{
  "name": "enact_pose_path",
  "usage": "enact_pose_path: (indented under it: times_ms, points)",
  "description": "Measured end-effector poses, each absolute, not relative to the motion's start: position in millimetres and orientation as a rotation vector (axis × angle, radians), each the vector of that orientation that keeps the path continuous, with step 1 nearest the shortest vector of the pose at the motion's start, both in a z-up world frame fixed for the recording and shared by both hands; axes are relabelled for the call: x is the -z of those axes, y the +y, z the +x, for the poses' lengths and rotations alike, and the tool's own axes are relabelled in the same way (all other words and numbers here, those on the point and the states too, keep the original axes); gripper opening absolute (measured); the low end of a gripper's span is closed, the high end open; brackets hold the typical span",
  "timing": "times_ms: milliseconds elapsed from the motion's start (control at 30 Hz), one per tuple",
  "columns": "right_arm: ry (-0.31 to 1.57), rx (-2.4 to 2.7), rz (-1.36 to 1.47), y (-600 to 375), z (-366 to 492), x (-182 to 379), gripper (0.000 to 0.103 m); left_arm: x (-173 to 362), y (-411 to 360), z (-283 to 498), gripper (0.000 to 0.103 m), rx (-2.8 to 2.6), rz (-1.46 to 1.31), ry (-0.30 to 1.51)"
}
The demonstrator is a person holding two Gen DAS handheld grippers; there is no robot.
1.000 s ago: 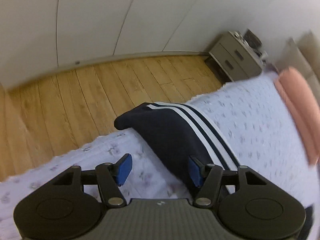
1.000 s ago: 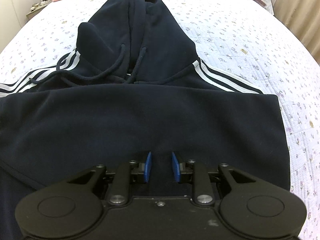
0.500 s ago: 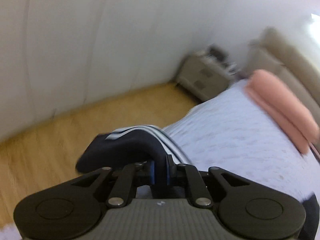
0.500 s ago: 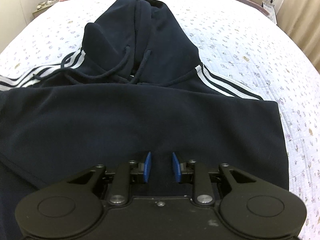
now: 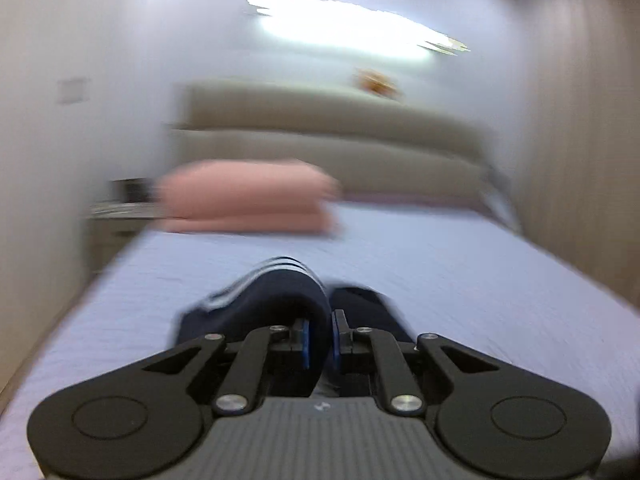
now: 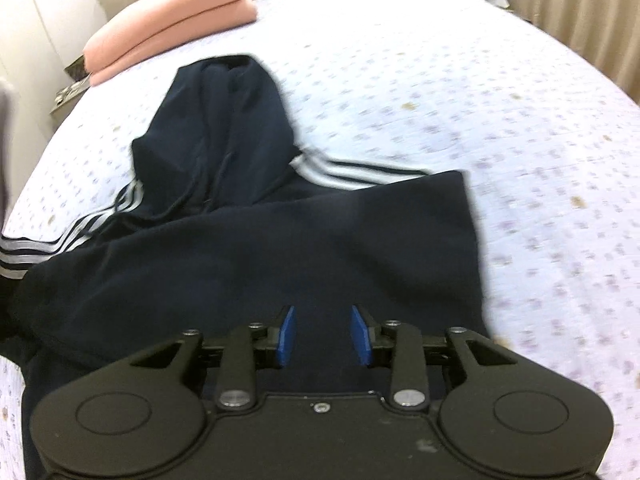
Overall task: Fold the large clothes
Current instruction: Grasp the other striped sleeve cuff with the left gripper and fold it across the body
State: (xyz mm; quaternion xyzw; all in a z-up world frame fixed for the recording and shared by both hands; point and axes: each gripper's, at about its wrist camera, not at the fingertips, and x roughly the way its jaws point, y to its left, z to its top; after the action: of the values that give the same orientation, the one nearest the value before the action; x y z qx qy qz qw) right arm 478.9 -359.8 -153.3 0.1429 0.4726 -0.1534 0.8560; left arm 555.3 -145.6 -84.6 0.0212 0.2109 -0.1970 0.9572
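Note:
A dark navy hoodie with white sleeve stripes lies flat on the bed, its hood pointing toward the headboard. In the blurred left wrist view my left gripper grips the striped sleeve; the cloth bulges up between the blue pads and the jaws are easing open. In the right wrist view my right gripper hovers over the hoodie's body. Its jaws are opening and nothing is pinched between the pads. The striped left sleeve runs off the left edge.
A folded pink blanket lies at the head of the bed, also in the left wrist view as the pink blanket before the beige headboard. A nightstand stands left of the bed and curtains hang at right.
My left gripper shut on the sleeve at the bed's edge, lifted it and swung round to face the headboard. My right gripper's jaws widened and it drew up and back.

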Motion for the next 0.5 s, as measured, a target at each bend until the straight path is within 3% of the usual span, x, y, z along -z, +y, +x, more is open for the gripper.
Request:
enact_pose_path:
  times_ms: [100, 167, 200, 267, 400, 500]
  points:
    - [1.010, 0.375, 0.299, -388, 468, 154, 0.044, 126, -222, 533, 0.038, 0.570, 0.183, 0.572]
    - [1.021, 0.397, 0.326, -405, 461, 158, 0.044, 144, -242, 515, 0.042, 0.591, 0.273, 0.595]
    - [1.020, 0.396, 0.340, -411, 459, 159, 0.044, 151, -245, 506, 0.048, 0.573, 0.310, 0.598]
    - [1.015, 0.380, 0.363, -416, 459, 160, 0.051, 157, -234, 503, 0.056, 0.524, 0.318, 0.619]
    - [0.956, 0.259, 0.405, -399, 474, 154, 0.057, 161, -179, 522, 0.058, 0.371, 0.287, 0.684]
    - [0.919, 0.133, 0.362, -360, 503, 151, 0.077, 164, -138, 541, 0.058, 0.249, 0.270, 0.727]
